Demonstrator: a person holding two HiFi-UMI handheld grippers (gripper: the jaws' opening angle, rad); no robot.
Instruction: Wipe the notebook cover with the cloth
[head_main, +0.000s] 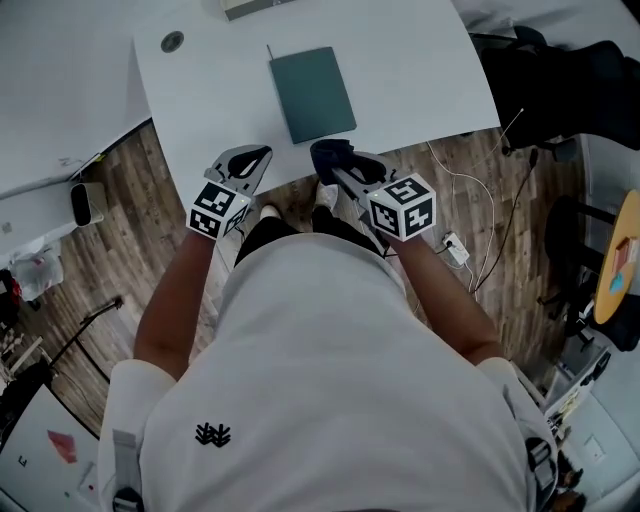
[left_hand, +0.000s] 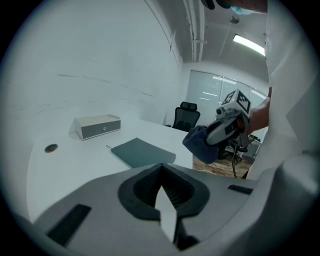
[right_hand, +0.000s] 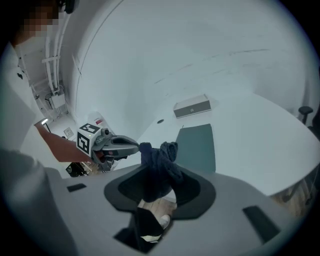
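notebook (head_main: 312, 93): teal, flat by table (head_main: 430, 60) front edge. cloth (head_main: 333, 155): dark, clamped in right gripper (right_hand: 156, 172), off that edge. left gripper (left_hand: 161, 169): jaws together, empty.

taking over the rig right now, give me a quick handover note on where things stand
Left gripper: fingers shut, empty, held just short of the near edge of the table.
Right gripper: shut on the dark cloth, also short of that edge.
Notebook: flat and closed on the table, ahead of both grippers, nothing touching it.
Done: cloth is in hand.
Left: bring it onto the cover and wipe.
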